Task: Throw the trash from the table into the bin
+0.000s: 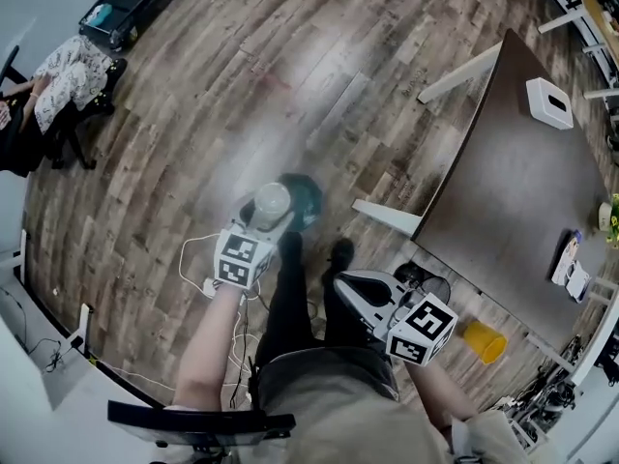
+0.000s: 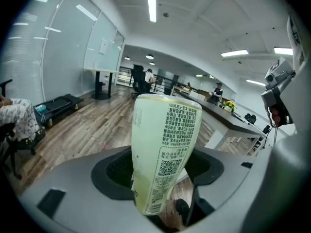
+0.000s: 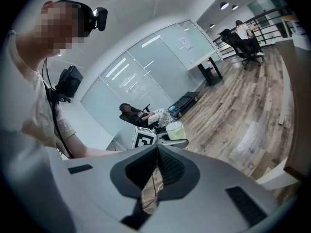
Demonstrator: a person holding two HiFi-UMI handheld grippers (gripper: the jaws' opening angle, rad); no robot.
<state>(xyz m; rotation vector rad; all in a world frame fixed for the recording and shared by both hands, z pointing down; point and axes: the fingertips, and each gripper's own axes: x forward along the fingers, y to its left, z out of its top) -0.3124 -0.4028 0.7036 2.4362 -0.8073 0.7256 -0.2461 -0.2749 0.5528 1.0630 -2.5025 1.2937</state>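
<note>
Left hand-held gripper [image 2: 160, 173], cup [image 2: 166, 140] clamped between jaws

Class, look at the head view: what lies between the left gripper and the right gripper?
The person's legs, in black trousers, stand between left gripper and right gripper; the head view shows it.

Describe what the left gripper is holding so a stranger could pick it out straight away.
Left of the dark brown table, over the round teal bin, the left gripper is shut on a tall pale green cup. Its side carries dense black print and a QR code, unlike the yellow container by the table.
</note>
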